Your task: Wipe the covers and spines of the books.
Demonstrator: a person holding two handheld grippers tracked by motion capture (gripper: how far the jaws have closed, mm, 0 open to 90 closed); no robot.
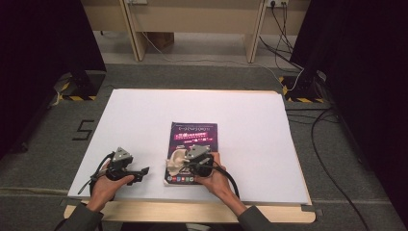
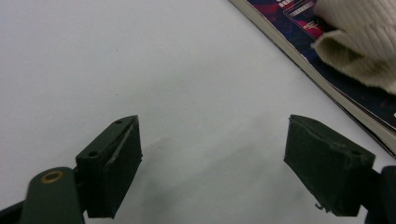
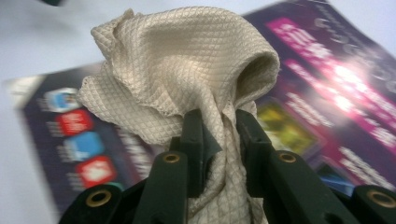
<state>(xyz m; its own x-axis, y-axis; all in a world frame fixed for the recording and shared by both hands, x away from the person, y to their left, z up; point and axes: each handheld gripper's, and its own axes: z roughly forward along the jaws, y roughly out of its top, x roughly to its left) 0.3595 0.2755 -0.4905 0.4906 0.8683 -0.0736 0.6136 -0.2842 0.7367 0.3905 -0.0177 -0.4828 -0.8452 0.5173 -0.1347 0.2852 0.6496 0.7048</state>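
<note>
Cloth (image 3: 187,70), cream and waffle-textured, is bunched and pinched between the jaws of the right tool (image 3: 219,140), which sits over the near end of the book (image 1: 193,144); the wad rests on or just above the glossy purple cover, and I cannot tell which. The work in hand looks like wiping the cover. Book lies flat on the white tabletop (image 1: 144,115), a little nearer the person than its middle, with nothing pinning it. Left tool (image 2: 212,158) hovers just to the left of the book, jaws wide apart and holding nothing, not touching the book's edge. Main risk, as I judge it: the book slides or turns under the drag of the cloth, since no tool braces it and the cover looks slick on a smooth surface. Second risk: only a narrow gathered neck of cloth is held, so a firm stroke could pull the fabric out of the jaws. Third: the loose folds beyond the grip may ride up, leaving the hard jaw tips to scrape the cover. Bracing the book's left edge with the idle tool would lessen the first.
</note>
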